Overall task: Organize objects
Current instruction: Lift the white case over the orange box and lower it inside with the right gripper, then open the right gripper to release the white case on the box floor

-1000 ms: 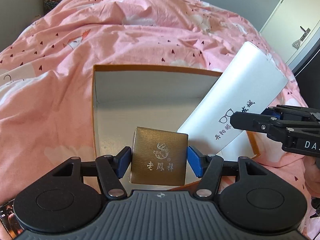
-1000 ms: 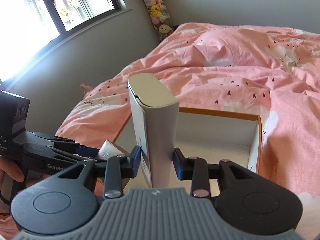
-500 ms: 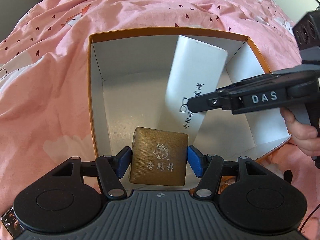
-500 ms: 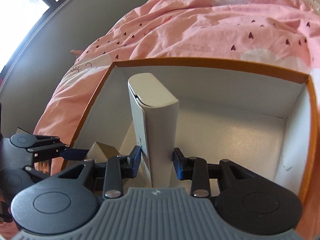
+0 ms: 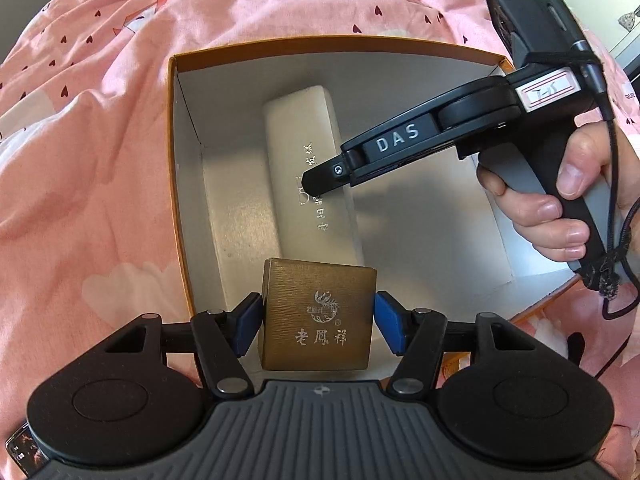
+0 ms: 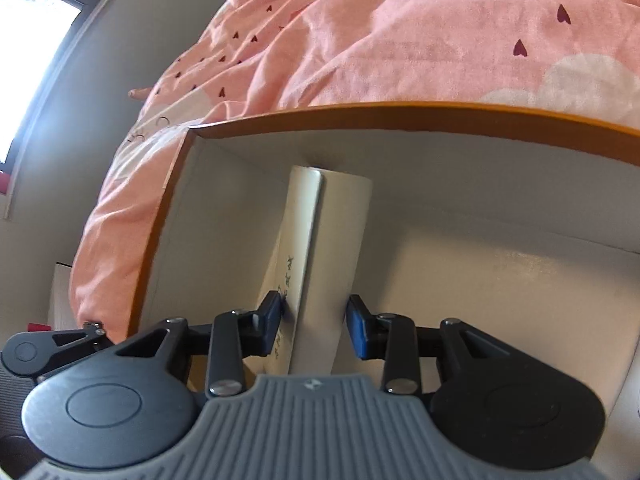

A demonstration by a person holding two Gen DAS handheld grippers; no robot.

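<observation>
Orange-rimmed cardboard box (image 5: 173, 168) sits open on a bed with a pink heart-print duvet (image 5: 88, 152). Left tool (image 5: 318, 322) is clamped on a small gold jewelry box (image 5: 318, 316), both blue pads against its sides, holding it over the near edge of the cardboard box, still above the floor of it. White glasses case (image 5: 308, 168) lies flat on the cardboard box floor, lengthwise, its far end close to the back wall and its near end just behind the gold jewelry box. Right tool (image 6: 316, 322) reaches into the cardboard box from the right side and straddles the white glasses case near its printed text; its jaws have just been opening, left pad about touching the case, right pad (image 6: 357, 330) showing a thin gap, so the grip looks released with the case between the pads. A hand (image 5: 560, 200) grips the right tool's handle outside the right wall of the cardboard box.
</observation>
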